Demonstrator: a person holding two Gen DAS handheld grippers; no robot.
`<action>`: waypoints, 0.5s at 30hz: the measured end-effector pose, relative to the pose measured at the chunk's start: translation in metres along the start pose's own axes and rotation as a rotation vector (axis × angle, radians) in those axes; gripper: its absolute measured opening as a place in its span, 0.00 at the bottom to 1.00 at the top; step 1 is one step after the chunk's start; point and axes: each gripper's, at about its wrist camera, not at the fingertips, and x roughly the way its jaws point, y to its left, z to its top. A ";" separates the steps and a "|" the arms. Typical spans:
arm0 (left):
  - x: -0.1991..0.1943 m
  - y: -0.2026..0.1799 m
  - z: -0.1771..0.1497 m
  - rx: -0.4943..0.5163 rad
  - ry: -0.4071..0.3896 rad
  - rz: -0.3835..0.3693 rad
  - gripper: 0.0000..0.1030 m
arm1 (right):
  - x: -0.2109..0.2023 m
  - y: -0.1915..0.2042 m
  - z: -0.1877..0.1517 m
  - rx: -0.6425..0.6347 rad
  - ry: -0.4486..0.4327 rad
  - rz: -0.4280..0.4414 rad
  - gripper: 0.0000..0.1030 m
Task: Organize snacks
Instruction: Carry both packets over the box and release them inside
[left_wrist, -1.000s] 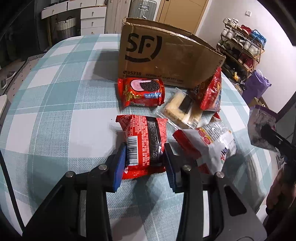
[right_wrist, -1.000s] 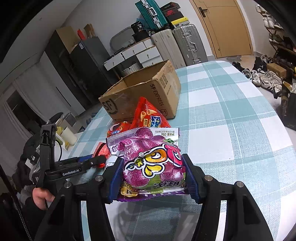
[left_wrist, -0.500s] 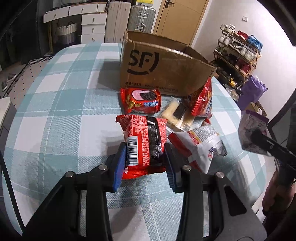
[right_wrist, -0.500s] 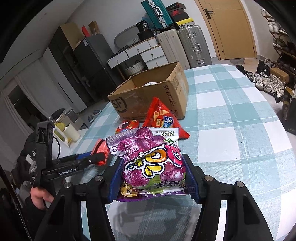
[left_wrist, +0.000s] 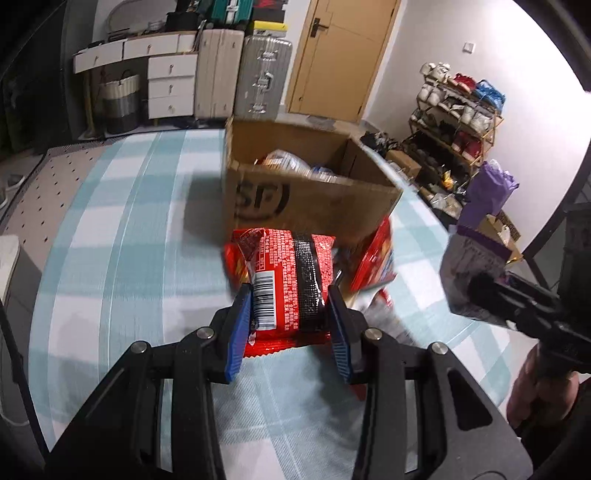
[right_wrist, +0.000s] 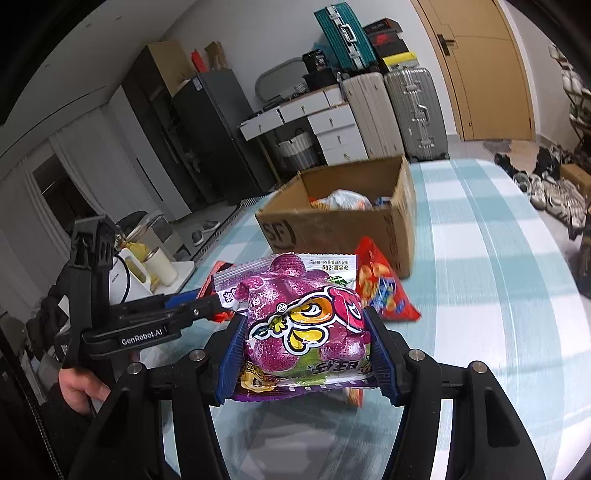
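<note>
My left gripper (left_wrist: 290, 314) is shut on a red and black snack packet (left_wrist: 286, 284) and holds it above the table, in front of the open SF cardboard box (left_wrist: 306, 206). My right gripper (right_wrist: 304, 339) is shut on a purple candy bag (right_wrist: 303, 325), also lifted; this bag shows at the right of the left wrist view (left_wrist: 476, 273). The box (right_wrist: 343, 229) holds a few snack bags (right_wrist: 343, 199). A red chip bag (right_wrist: 384, 291) leans against the box front. The left gripper appears at the left of the right wrist view (right_wrist: 207, 306).
The table wears a teal and white checked cloth (left_wrist: 110, 240). More red snack packets (left_wrist: 373, 258) lie under and beside my held packet. Cups and a kettle (right_wrist: 147, 266) stand off the table's left side. A shoe rack (left_wrist: 458, 122) and suitcases (left_wrist: 262, 77) stand behind.
Both grippers have risen with their packets and moved toward the box. The box's open top and its contents have come into view in both wrist views.
</note>
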 end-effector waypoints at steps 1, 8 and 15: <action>-0.002 -0.002 0.006 0.008 -0.002 -0.007 0.35 | -0.001 0.000 0.005 -0.004 -0.004 0.002 0.59; -0.008 -0.016 0.055 0.077 -0.010 -0.031 0.35 | -0.002 0.003 0.045 -0.055 -0.033 -0.002 0.59; 0.000 -0.028 0.099 0.109 0.000 -0.049 0.35 | 0.008 0.008 0.087 -0.098 -0.058 -0.002 0.59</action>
